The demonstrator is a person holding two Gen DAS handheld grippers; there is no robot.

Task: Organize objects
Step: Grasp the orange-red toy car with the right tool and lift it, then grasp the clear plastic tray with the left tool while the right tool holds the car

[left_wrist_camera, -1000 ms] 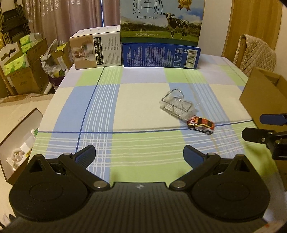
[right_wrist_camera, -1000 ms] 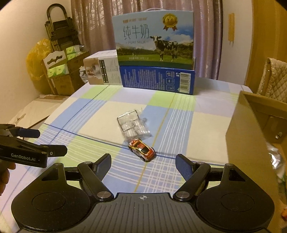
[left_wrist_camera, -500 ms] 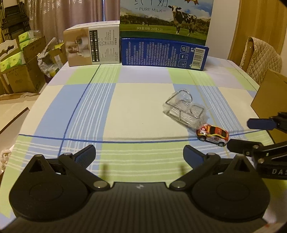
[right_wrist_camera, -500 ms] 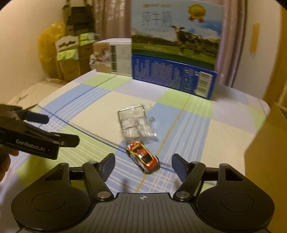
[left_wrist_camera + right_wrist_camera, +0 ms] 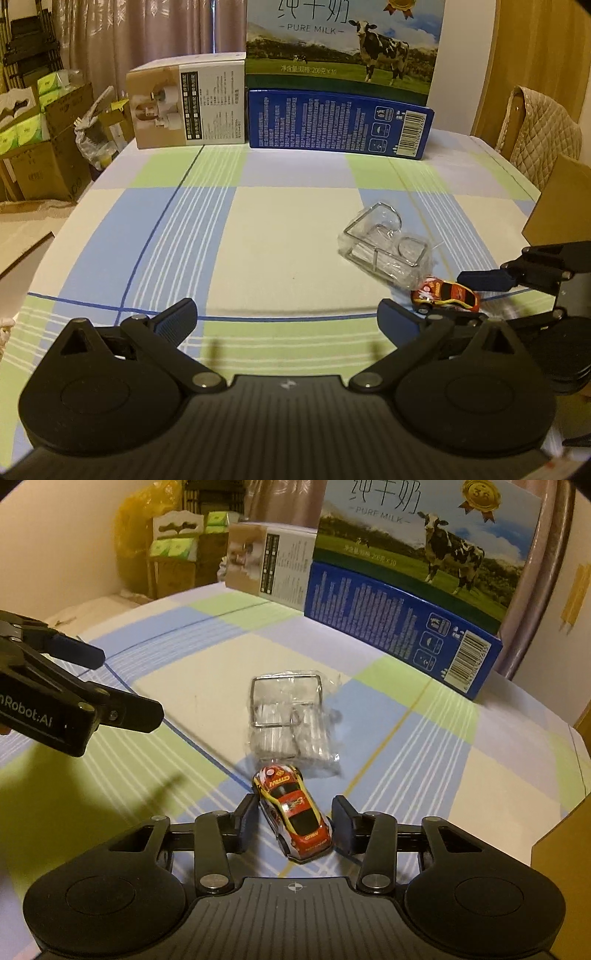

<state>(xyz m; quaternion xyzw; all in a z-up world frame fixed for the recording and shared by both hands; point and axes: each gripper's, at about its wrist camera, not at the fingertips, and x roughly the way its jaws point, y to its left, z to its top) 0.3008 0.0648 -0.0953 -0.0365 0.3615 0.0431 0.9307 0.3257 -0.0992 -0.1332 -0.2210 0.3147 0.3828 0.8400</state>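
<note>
A checked blue-green tablecloth (image 5: 258, 229) carries milk cartons (image 5: 340, 74) at its far edge. The right gripper (image 5: 295, 821), closing, flanks the red toy car (image 5: 295, 812) without touching; the left gripper (image 5: 286, 317) hovers spread.

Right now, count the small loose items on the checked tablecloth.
2: a red and yellow toy car between the right gripper fingers, and a clear plastic packet just beyond it. None appear hidden.

My right gripper (image 5: 293, 821) points steeply downward; its jaws have just been closing, with the red and orange toy car (image 5: 291, 810) between them, pads just beside its flanks. My left gripper (image 5: 286, 315) hangs wide open, empty.
</note>
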